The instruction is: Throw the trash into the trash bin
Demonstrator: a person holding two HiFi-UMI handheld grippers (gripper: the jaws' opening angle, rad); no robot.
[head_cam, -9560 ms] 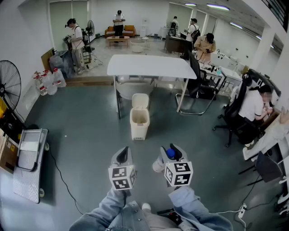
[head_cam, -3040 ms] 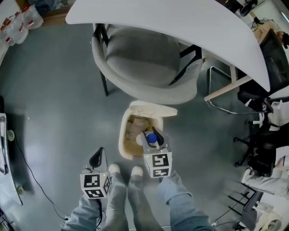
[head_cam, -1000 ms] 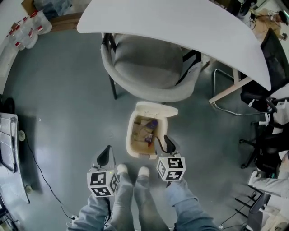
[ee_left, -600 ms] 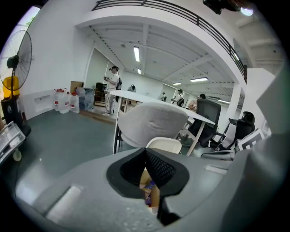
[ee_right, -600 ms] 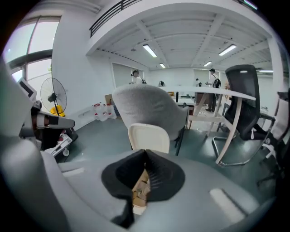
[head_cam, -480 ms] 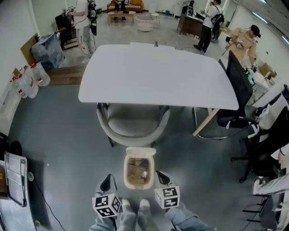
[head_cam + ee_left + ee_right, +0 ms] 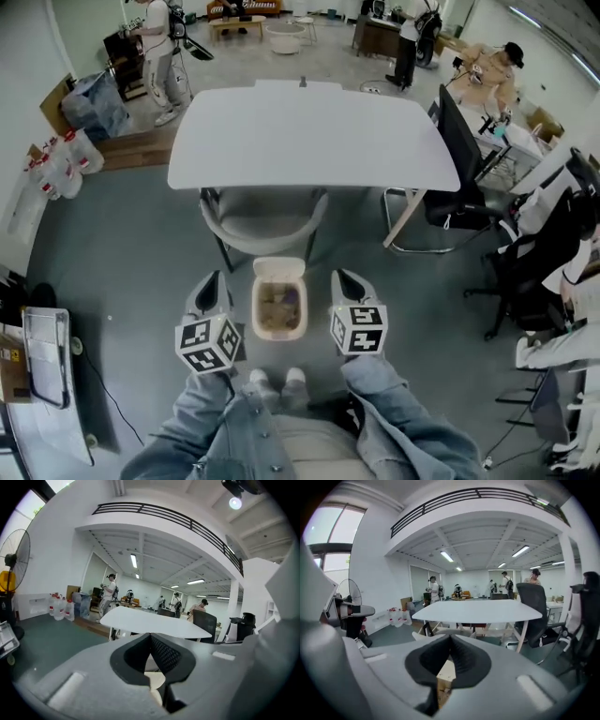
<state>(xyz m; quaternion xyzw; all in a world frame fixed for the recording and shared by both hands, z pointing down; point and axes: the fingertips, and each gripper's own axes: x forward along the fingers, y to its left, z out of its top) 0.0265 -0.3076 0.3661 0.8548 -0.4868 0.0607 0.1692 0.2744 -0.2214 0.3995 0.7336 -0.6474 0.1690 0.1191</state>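
The cream trash bin [image 7: 256, 311] stands open on the grey floor just ahead of my feet, its lid [image 7: 279, 268] tipped back toward the chair. Brownish trash [image 7: 278, 307] lies inside; single pieces are too small to tell apart. My left gripper [image 7: 213, 280] hangs to the bin's left and my right gripper [image 7: 343, 278] to its right, both above the floor. Each is shut with nothing between its jaws. In the left gripper view the left gripper [image 7: 151, 637] has a strip of the bin [image 7: 156, 680] showing below its closed jaws. The right gripper view shows the same for the right gripper [image 7: 450, 640] and the bin [image 7: 446, 671].
A grey armchair [image 7: 262, 217] sits right behind the bin, under a large white table [image 7: 309, 131]. A black office chair [image 7: 450, 178] is at the right, water jugs [image 7: 56, 164] and a folded cart [image 7: 47, 347] at the left. People stand at the far end.
The blue-capped bottle held over the bin three seconds ago has left the right gripper and dropped into the bin. Both grippers have risen since, and the head view has lifted away from the bin.
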